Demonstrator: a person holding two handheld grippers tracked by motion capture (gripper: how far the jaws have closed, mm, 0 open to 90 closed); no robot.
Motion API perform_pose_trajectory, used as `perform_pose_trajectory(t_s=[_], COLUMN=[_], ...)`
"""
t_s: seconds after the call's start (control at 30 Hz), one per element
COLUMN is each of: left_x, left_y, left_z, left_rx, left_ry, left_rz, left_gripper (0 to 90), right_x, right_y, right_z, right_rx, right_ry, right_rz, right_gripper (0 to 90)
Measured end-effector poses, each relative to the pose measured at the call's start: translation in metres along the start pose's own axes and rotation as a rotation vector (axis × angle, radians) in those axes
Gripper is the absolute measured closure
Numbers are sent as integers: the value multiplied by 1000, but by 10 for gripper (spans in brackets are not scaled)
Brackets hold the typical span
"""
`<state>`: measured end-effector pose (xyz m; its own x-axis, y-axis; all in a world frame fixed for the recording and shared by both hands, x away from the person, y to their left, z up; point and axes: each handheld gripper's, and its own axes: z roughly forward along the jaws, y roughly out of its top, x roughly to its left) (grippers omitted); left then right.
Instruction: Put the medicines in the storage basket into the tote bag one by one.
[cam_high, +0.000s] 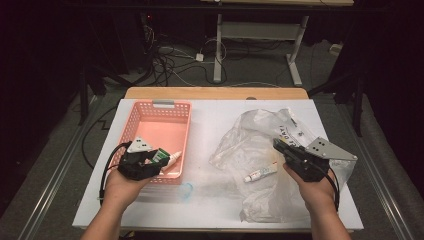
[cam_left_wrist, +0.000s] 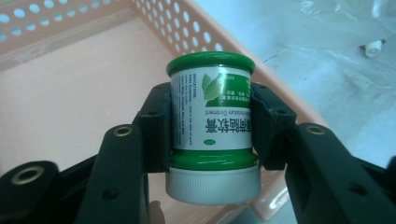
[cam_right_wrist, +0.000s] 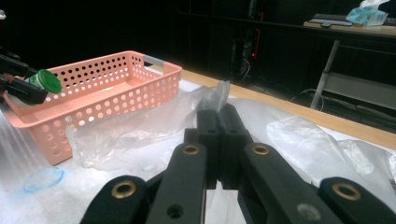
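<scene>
Jaws of the left gripper (cam_left_wrist: 212, 133) clamp a green jar (cam_left_wrist: 212, 126) with a white cap, holding it over the near right corner of the pink basket (cam_high: 150, 107). Right gripper (cam_right_wrist: 218, 122) has its jaws pressed together on a fold of the clear plastic bag (cam_high: 250, 135), right of the basket.

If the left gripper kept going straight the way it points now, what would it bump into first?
Probably the pink basket. The left gripper, clamped on a green jar, points over its near wall; the jar would likely meet the basket's floor or wall first, though depth is hard to judge.
</scene>
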<state>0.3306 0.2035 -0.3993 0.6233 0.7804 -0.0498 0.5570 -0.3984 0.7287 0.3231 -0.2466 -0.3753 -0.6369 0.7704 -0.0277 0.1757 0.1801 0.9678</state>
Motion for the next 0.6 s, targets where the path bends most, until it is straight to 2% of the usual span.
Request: perform_pose_trajectory(t_s=[0.33, 0.6], left_x=[-25, -43], left_y=[10, 13], left_z=[-3, 0], left_rx=[-20, -33], left_ry=[-24, -86], left_rz=[61, 85], left_gripper=[540, 540], right_x=[0, 0], right_y=[1, 1], right_z=[-1, -2], right_rx=[-7, -7], right_ry=[0, 2], right_rz=[3, 5], right_gripper=[900, 900])
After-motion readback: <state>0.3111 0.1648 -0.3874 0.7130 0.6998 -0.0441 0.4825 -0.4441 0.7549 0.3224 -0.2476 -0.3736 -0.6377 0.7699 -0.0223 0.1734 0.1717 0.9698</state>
